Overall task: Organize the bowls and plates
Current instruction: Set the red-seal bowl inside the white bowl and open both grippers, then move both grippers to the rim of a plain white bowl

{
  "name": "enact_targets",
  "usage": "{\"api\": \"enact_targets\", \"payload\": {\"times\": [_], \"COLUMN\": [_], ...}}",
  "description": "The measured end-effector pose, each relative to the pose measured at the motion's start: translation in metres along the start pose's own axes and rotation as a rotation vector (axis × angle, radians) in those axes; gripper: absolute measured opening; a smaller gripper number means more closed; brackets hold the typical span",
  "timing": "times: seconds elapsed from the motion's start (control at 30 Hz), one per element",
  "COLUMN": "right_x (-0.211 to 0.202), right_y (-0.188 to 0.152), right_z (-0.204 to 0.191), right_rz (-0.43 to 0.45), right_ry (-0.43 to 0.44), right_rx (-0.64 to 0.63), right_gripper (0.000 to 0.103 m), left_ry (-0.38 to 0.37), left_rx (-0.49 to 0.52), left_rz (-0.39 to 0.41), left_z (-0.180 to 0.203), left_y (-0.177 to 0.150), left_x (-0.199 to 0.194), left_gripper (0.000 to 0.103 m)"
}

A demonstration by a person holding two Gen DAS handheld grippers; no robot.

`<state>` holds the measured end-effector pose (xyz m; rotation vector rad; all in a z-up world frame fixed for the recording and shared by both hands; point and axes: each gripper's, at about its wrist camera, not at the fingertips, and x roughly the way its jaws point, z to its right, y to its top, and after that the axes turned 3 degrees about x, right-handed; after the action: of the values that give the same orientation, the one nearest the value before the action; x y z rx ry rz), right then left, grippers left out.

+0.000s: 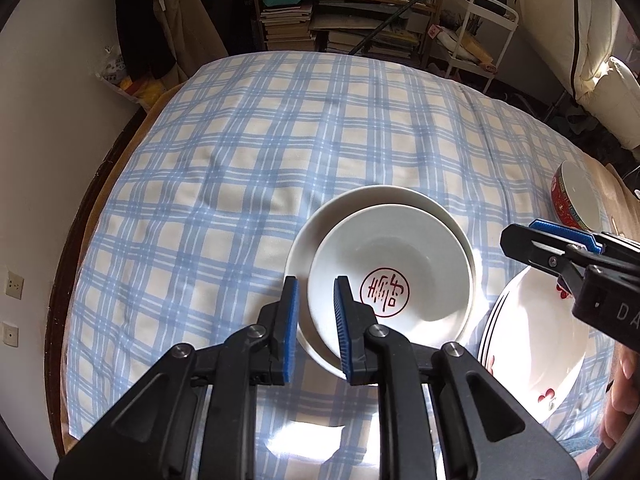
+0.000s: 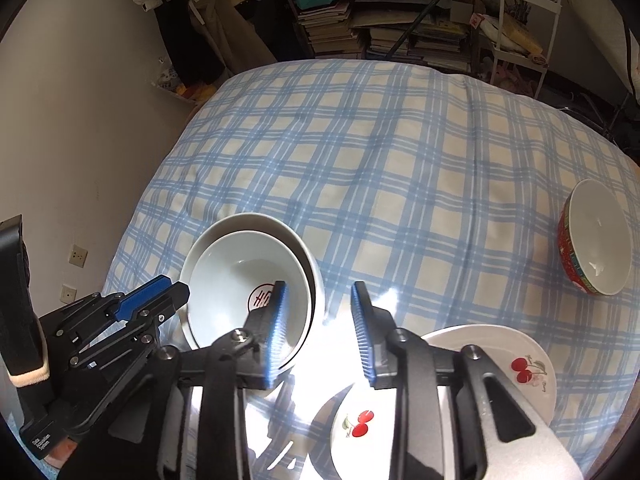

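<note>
A white bowl with a red seal mark (image 1: 394,268) sits nested in a second white bowl (image 1: 320,224) on the blue plaid cloth; the pair also shows in the right wrist view (image 2: 240,276). My left gripper (image 1: 316,320) is open, its jaws straddling the near rim of the bowls without gripping. My right gripper (image 2: 320,332) is open and empty, above the cloth between the bowls and a stack of cherry-print plates (image 2: 516,364), which also shows in the left wrist view (image 1: 532,344). A red-sided bowl (image 2: 596,240) stands at the far right, seen too in the left wrist view (image 1: 576,200).
The plaid cloth (image 1: 260,152) covers a round table by a white wall (image 1: 40,120). Bookshelves (image 1: 340,8) and a white cart (image 1: 488,32) stand behind the table. Bright sunlight falls on the cloth near the front edge.
</note>
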<state>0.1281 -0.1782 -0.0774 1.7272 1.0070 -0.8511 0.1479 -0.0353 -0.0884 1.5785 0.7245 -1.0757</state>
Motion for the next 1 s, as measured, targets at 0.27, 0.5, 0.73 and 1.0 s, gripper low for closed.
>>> {"api": "enact_targets", "payload": {"times": [0.27,0.5,0.73,1.0], "right_x": [-0.036,-0.067,-0.088,-0.091], "right_y": [0.008,0.012,0.011,0.006], "right_z": [0.028,0.068,0.116,0.168], "right_rz": [0.066,0.137,0.194,0.227], "right_ry": [-0.049,-0.119,-0.151,-0.188], "right_rx": [0.026,0.047,0.115,0.172], "right_gripper": [0.072,0.095,0.096,0.096], "left_ry": [0.058,0.091,0.049,-0.034], "left_rx": [0.08,0.166,0.196,0.186], "left_rz": [0.047,0.119,0.178,0.203], "left_z": [0.023,0.056,0.101,0.152], "left_y": [0.01,0.021,0.045,0.068], "left_x": [-0.017,-0.035,-0.048,-0.035], "left_gripper": [0.059,0.088,0.089,0.089]}}
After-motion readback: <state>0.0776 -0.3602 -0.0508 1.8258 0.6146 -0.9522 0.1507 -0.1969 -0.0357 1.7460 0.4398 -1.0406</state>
